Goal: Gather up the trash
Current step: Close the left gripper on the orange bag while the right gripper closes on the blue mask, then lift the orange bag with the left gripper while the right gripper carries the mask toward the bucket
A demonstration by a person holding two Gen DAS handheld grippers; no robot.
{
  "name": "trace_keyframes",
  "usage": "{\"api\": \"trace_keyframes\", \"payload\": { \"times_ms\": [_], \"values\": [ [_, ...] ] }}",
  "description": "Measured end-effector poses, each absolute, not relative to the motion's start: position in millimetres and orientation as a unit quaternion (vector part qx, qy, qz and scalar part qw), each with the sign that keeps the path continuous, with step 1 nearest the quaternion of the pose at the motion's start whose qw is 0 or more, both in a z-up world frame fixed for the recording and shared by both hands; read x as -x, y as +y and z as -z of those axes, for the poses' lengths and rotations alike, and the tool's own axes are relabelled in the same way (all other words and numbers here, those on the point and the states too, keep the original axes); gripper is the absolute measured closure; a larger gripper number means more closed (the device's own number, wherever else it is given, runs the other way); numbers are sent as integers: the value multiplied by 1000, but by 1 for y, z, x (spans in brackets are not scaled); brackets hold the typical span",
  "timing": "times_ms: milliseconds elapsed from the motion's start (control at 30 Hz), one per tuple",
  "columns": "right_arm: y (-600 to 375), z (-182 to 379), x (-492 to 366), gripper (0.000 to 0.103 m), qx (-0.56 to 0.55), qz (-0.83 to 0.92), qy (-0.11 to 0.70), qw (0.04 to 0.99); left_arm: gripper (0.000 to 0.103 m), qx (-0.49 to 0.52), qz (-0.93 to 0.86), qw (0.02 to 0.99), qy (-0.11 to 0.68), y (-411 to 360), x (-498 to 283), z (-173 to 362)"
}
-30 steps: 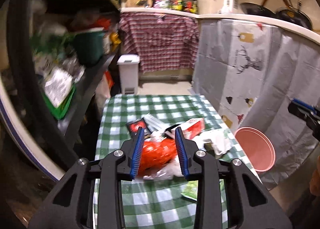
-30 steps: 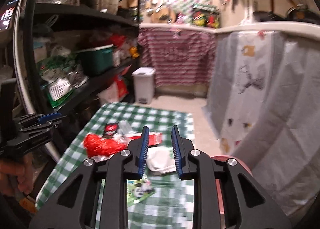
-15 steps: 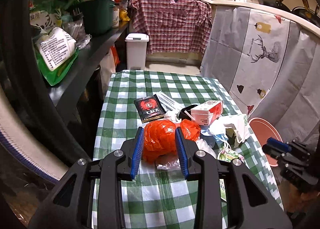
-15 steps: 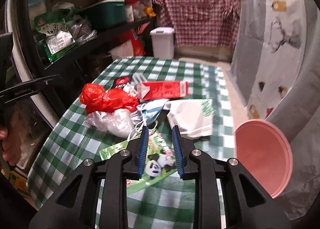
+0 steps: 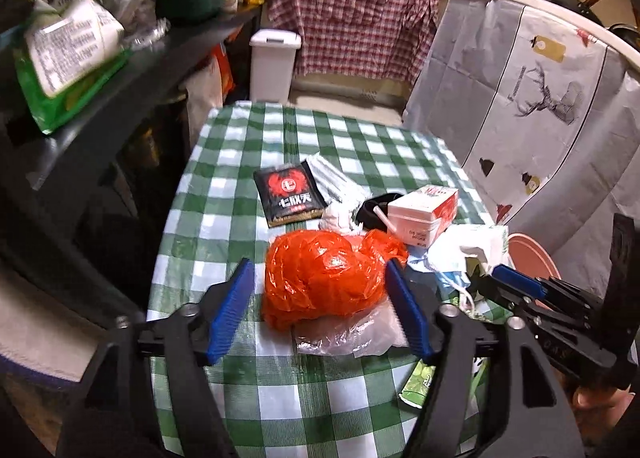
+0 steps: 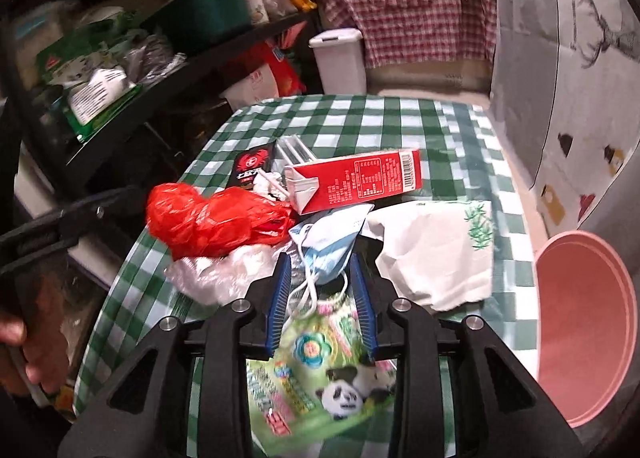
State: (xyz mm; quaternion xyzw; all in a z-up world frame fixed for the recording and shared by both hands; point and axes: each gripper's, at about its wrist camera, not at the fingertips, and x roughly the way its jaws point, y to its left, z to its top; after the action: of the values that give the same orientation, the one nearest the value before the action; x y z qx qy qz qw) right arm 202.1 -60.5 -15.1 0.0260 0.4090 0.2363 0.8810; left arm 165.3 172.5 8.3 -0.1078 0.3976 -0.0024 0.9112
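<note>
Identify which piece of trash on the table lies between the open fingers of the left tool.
The crumpled orange plastic bag lies between the left tool; the red carton and black sachet lie farther off.

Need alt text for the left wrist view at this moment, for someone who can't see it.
The open left gripper frames a crumpled orange plastic bag, its jaws on either side, on a green checked tablecloth. Behind the bag lie a black packet and a red and white carton; the right gripper enters from the right.
</note>
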Motion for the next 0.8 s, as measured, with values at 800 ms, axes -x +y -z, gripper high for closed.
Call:
{"api": "trace_keyframes", "payload": {
  "times_ms": [800],
  "values": [
    [-38, 40, -235, 100, -30, -210, 446, 870, 41, 101, 17, 889, 446, 165, -196, 19]
  ]
}}
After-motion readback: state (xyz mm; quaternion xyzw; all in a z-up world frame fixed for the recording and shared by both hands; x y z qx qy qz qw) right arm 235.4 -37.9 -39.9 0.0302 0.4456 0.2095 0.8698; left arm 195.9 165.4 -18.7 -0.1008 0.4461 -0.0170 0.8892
